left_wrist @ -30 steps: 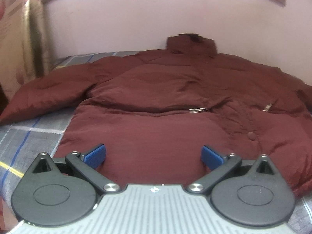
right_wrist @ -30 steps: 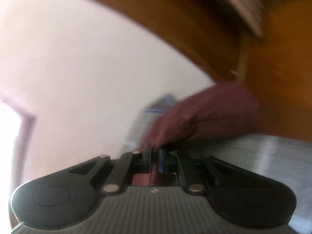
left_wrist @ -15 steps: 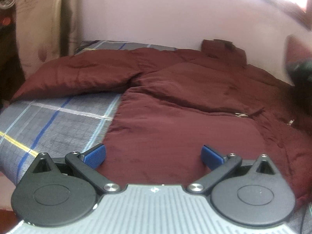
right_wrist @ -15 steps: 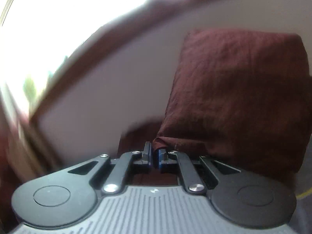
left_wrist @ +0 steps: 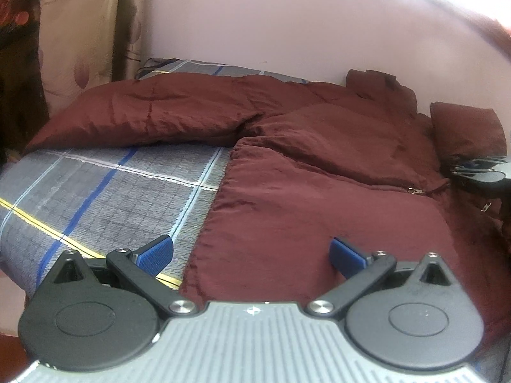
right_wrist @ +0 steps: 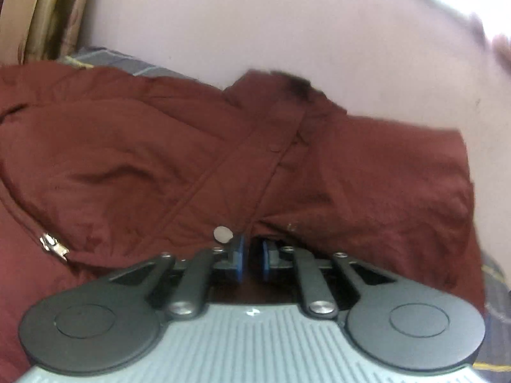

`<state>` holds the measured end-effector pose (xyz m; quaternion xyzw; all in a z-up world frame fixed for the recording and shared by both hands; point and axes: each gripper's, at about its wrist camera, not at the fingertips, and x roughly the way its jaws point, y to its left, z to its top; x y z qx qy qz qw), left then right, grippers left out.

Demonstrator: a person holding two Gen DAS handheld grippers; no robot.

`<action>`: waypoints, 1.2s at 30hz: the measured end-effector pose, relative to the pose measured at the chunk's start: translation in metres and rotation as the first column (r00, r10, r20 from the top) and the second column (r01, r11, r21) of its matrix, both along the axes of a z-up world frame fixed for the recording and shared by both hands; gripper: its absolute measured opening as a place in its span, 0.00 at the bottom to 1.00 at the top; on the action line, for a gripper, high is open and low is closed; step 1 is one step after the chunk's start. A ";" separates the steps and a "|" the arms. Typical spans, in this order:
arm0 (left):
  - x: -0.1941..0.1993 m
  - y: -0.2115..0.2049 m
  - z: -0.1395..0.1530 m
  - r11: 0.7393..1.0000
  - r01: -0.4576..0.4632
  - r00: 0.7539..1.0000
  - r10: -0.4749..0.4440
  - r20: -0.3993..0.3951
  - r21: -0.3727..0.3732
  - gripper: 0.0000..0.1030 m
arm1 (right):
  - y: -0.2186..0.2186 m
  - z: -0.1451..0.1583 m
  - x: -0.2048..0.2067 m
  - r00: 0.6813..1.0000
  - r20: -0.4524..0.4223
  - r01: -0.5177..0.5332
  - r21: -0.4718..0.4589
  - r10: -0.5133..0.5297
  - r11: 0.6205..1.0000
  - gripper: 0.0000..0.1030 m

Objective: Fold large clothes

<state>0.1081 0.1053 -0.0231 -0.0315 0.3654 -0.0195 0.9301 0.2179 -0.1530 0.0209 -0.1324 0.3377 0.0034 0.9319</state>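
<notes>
maroon padded jacket lies front-up on the plaid bedsheet, collar toward the pale wall. one sleeve stretches out flat toward the curtain. the opposite sleeve is lifted and folded in over the chest.

left gripper: fingers spread wide, blue pads empty, hovering low over the jacket's side edge near the hem. touching nothing, as far as the view shows.

right gripper: fingers drawn narrow, a small gap between the pads. the folded sleeve's edge sits right at the tips. the right wrist view is motion-blurred, so i cannot tell whether cloth is pinched there or only resting against them. in the left wrist view this gripper sits under the raised sleeve end.

risks from here:
- the sleeve is puffy and springy. if let go before it is laid flat, it will likely roll back off the chest.
- the shell looks slick, a fine-crinkled woven nylon type. a narrow pinch on one layer may slip, or drag only the outer shell and bunch the filling.
- metal zip pull and snap button are hard points near the pads. closing on them would give a poor hold.
- the left gripper could catch bedsheet together with the hem, since the jacket edge lies directly on the sheet.

textures: jacket soft, thick, quilted in broad panels with stitched seams. sheet thin, flat, grey check with blue and yellow lines.
</notes>
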 end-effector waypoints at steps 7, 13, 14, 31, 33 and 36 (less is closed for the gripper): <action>-0.001 0.015 -0.002 1.000 -0.021 1.000 0.021 -0.003 -0.006 1.00 | 0.036 -0.009 -0.025 0.984 0.128 -0.059 -0.437 0.127 0.897 0.49; -0.001 0.029 -0.003 0.999 -0.047 0.999 0.047 -0.011 -0.018 1.00 | 0.078 -0.027 -0.052 0.918 0.100 -0.231 -0.650 0.384 0.724 0.52; -0.001 0.031 -0.003 0.999 -0.048 0.999 0.048 -0.011 -0.019 1.00 | 0.081 -0.029 -0.056 0.912 0.098 -0.236 -0.670 0.399 0.704 0.53; 0.007 0.064 -0.004 0.993 -0.116 0.993 0.115 -0.021 -0.031 1.00 | -0.132 0.029 -0.047 0.924 0.020 0.298 0.590 -0.382 0.751 0.45; 0.010 0.071 -0.004 0.990 -0.139 0.990 0.138 -0.026 -0.033 1.00 | -0.116 0.036 -0.036 0.938 0.055 0.248 0.585 -0.343 0.772 0.27; 0.014 0.079 -0.002 0.987 -0.163 0.986 0.162 -0.027 -0.014 1.00 | -0.064 0.058 -0.025 0.966 0.159 0.099 0.495 -0.202 0.863 0.16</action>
